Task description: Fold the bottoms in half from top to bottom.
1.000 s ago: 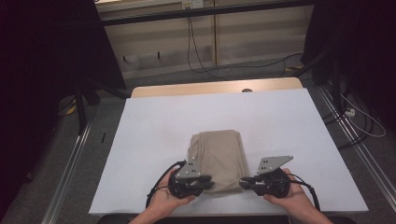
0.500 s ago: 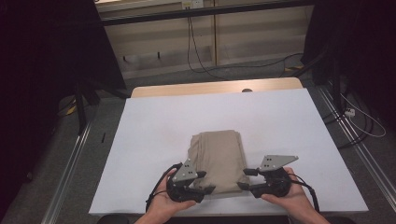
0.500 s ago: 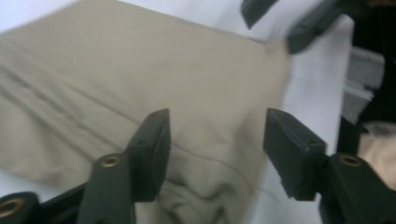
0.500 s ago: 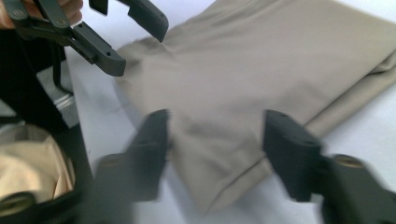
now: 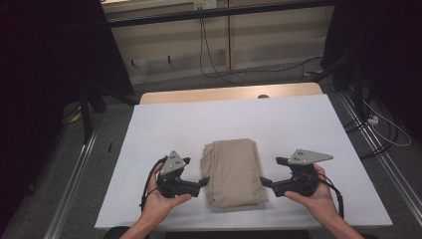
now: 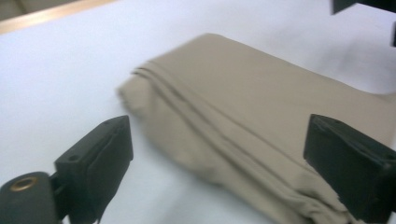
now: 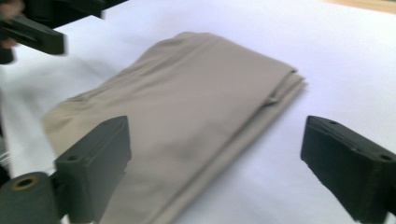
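so, the folded cloth [image 5: 233, 172] is beige/tan, a neat rectangle folded in several layers, lying flat on the white surface [image 5: 308, 124] a bit toward the near edge, roughly centred l-r. in the left gripper view [image 6: 261, 140] stacked fold lines run along one long side; in the right gripper view [image 7: 187, 116] the layered edges show at the far corner, w/ a small wrinkle there. top face is mostly smooth, near end looks a little bunched.

left gripper [image 5: 201, 181] sits just beside the cloth's left side, fingers wide apart and holding nothing; in its own view [image 6: 215, 182] the cloth lies between and beyond them. right gripper [image 5: 263, 182] is just beside the cloth's right side, fingers also spread wide, empty; its own view [image 7: 215, 182] has the cloth's long edge between them. can't tell if any fingertip actually touches the fabric.

room: plenty of bare white surface beyond the cloth and out to both sides; less between cloth and near edge. a wood strip [image 5: 224, 94] borders the far side, w/ floor and cables [image 5: 209, 55] past it.
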Motion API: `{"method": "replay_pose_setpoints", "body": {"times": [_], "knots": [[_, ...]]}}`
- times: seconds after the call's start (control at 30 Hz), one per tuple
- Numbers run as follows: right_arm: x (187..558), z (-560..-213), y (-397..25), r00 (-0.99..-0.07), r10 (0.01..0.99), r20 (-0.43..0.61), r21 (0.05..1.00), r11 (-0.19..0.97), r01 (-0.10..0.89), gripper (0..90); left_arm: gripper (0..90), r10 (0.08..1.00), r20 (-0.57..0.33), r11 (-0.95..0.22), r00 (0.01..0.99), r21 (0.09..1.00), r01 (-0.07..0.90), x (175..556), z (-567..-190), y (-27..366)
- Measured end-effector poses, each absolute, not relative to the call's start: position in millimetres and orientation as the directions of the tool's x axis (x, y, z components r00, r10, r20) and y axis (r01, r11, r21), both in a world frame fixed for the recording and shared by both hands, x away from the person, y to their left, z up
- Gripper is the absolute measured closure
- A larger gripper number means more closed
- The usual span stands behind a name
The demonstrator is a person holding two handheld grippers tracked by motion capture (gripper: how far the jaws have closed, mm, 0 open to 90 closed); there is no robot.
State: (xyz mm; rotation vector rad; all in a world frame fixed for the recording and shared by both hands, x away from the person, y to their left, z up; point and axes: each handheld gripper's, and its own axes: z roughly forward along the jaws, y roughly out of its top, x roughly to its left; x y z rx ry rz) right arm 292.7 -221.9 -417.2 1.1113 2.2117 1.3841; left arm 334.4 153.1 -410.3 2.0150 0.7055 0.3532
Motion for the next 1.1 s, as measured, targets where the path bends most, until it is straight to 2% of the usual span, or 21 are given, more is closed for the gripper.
{"method": "replay_pose_setpoints", "body": {"times": [0.13, 0.3, 0.43, 0.57, 0.67, 0.87, 1.1], "knots": [[293.2, -416.6, -232.3, -0.608, 0.786, 0.114, 0.859, 0.229, 0.458, 8.6, 5.4, 0.646, -0.018, -0.381, 0.763, 0.858, 0.343, 333.9, -414.0, 172.5], [292.3, -416.2, -249.2, -0.566, 0.816, 0.118, 0.874, 0.185, 0.449, 7.2, 5.4, 0.691, -0.071, -0.309, 0.720, 0.871, 0.382, 339.9, -412.3, 192.9], [292.1, -417.8, -262.2, -0.526, 0.842, 0.119, 0.880, 0.155, 0.448, 7.8, 5.4, 0.712, -0.040, -0.312, 0.701, 0.877, 0.366, 343.8, -409.3, 202.3], [288.1, -419.8, -273.7, -0.465, 0.882, 0.082, 0.881, 0.154, 0.447, 8.5, 5.6, 0.737, -0.047, -0.294, 0.674, 0.876, 0.383, 344.6, -414.9, 209.8], [284.8, -425.4, -281.4, -0.431, 0.897, 0.094, 0.878, 0.129, 0.460, 8.9, 6.5, 0.750, -0.058, -0.283, 0.659, 0.872, 0.399, 345.6, -420.7, 214.0], [281.0, -427.5, -293.7, -0.369, 0.925, 0.089, 0.883, 0.099, 0.460, 9.1, 6.7, 0.770, -0.036, -0.268, 0.637, 0.888, 0.374, 344.5, -418.0, 228.9], [282.4, -429.0, -293.4, -0.381, 0.920, 0.096, 0.883, 0.098, 0.460, 10.1, 6.4, 0.797, -0.053, -0.247, 0.602, 0.881, 0.404, 348.1, -422.9, 237.1]]}}
